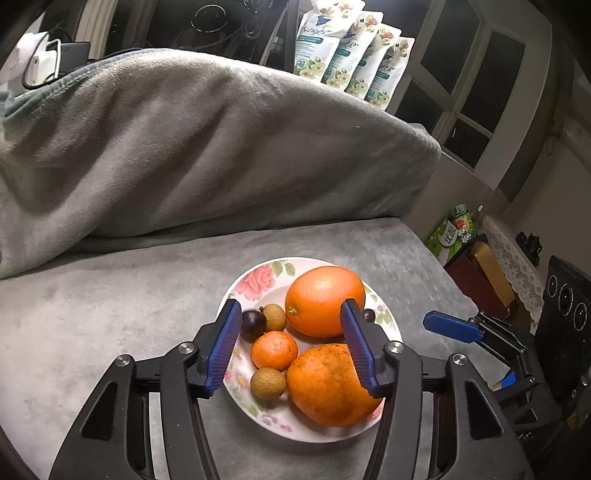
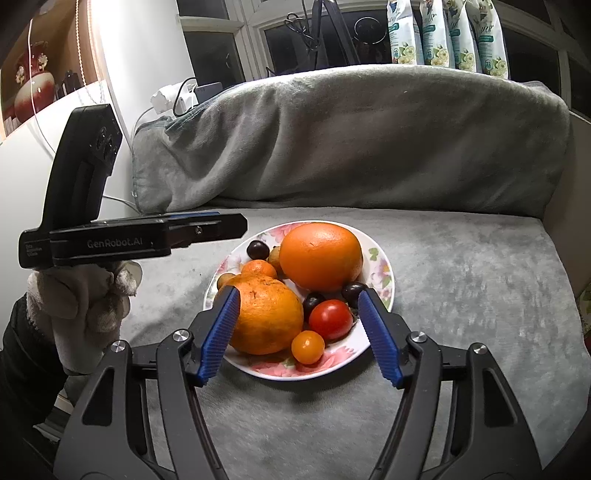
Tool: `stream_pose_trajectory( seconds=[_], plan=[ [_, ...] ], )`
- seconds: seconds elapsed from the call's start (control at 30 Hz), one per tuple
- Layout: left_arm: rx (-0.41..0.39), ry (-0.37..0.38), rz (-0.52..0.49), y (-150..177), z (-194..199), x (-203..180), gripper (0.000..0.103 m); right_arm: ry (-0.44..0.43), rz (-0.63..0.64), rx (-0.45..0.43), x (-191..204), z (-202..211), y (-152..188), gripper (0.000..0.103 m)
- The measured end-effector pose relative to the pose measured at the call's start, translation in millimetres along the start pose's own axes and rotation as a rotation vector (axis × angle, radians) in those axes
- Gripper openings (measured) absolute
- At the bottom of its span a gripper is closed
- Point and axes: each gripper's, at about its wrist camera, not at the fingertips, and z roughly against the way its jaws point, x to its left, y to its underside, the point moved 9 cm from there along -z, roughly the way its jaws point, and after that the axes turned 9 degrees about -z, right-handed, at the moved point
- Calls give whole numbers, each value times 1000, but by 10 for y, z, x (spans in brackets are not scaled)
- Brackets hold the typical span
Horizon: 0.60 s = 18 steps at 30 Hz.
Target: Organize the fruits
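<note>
A floral plate (image 1: 258, 280) (image 2: 380, 266) on a grey blanket holds a smooth big orange (image 1: 325, 301) (image 2: 320, 256), a bumpy big orange (image 1: 328, 386) (image 2: 267, 319), a small mandarin (image 1: 274, 350) (image 2: 259, 268), two brown longans (image 1: 268, 384), dark grapes (image 1: 253, 325) (image 2: 257, 249), a red tomato (image 2: 330, 319) and a yellow tomato (image 2: 307, 347). My left gripper (image 1: 291, 343) is open above the plate's near side, empty. My right gripper (image 2: 299, 332) is open over the plate's front, empty. Each gripper shows in the other's view (image 1: 454, 328) (image 2: 147, 238).
A blanket-covered backrest (image 1: 184, 147) (image 2: 351, 140) rises behind the plate. Floral pouches (image 1: 354, 55) (image 2: 447, 33) stand along the window. Boxes (image 1: 476, 258) and a speaker (image 1: 565, 306) sit to the right past the seat edge. A gloved hand (image 2: 85, 306) holds the left gripper.
</note>
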Motion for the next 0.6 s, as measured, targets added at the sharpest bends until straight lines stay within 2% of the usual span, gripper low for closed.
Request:
stream_pose_trajectory(
  seconds=[0.07, 0.2, 0.27, 0.33, 0.43, 0.6],
  plan=[
    [-2, -6, 2, -4, 12, 8, 63, 2, 3, 5, -7, 0, 11, 71],
    [1, -18, 2, -2, 29, 15, 69, 15, 1, 3, -12, 14, 29, 83],
    [4, -29, 0, 0, 30, 14, 72, 19, 1, 0, -15, 30, 30, 83],
    [10, -38, -2, 3, 30, 10, 73, 24, 4, 1, -16, 32, 32, 84],
    [18, -49, 2, 15, 27, 12, 75, 26, 13, 8, -2, 26, 45, 91],
    [17, -64, -5, 16, 47, 6, 75, 33, 34, 6, 44, 35, 58, 91]
  ],
)
